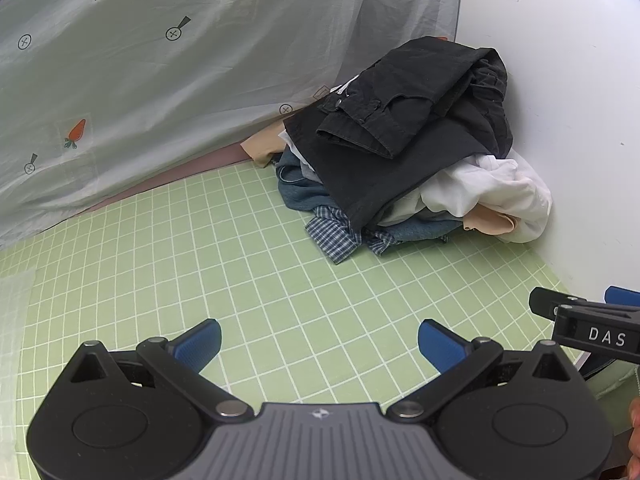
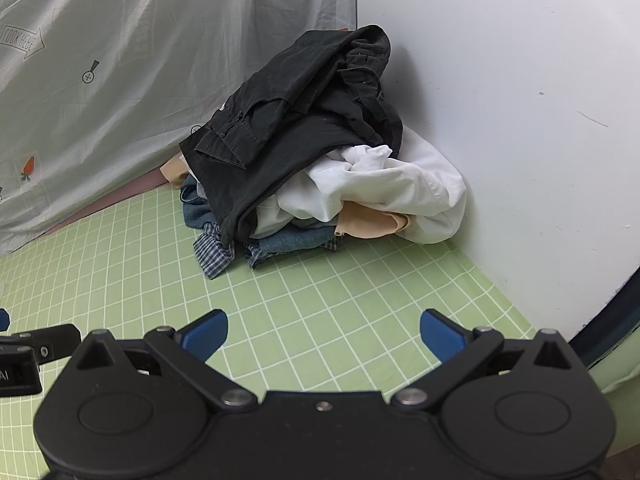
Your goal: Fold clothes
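Observation:
A heap of clothes sits in the far corner of the green checked mat. On top lie black trousers. Under them are a white garment, a beige piece, blue denim and a blue plaid shirt. My left gripper hovers open over the mat, well short of the heap, holding nothing. My right gripper is also open and empty, at a similar distance. In the left wrist view the right gripper's body shows at the right edge.
A pale sheet printed with carrots hangs along the back left. A white wall closes the right side behind the heap. A strip of pink surface runs under the sheet's hem. A person's fingers show at the lower right.

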`<state>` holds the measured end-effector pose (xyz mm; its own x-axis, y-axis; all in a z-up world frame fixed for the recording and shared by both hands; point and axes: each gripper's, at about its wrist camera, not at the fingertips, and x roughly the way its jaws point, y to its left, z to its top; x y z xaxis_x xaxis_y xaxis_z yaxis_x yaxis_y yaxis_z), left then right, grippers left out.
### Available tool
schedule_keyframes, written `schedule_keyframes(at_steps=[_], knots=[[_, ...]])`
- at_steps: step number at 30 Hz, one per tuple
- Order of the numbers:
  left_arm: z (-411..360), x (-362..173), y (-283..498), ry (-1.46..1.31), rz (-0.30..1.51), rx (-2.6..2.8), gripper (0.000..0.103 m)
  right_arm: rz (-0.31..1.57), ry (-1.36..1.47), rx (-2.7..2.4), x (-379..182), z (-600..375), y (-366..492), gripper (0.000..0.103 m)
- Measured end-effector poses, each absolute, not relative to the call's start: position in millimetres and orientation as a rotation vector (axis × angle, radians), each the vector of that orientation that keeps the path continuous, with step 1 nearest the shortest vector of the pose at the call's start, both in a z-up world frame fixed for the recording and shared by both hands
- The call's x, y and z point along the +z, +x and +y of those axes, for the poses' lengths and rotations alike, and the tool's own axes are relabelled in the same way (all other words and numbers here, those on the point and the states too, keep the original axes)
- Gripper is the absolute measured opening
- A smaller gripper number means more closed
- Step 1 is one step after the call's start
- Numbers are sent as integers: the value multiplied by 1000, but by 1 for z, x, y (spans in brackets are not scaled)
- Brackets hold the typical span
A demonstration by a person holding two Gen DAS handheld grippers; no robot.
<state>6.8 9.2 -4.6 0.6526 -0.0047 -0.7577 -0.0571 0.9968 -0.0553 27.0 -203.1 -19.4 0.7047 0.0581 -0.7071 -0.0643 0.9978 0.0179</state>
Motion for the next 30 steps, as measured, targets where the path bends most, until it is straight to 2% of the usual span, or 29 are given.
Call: schedule_keyframes(at_steps=[30], knots=[[13,-8,17,-64,878,38,103,797,-9,78,-25,-198,39,103]])
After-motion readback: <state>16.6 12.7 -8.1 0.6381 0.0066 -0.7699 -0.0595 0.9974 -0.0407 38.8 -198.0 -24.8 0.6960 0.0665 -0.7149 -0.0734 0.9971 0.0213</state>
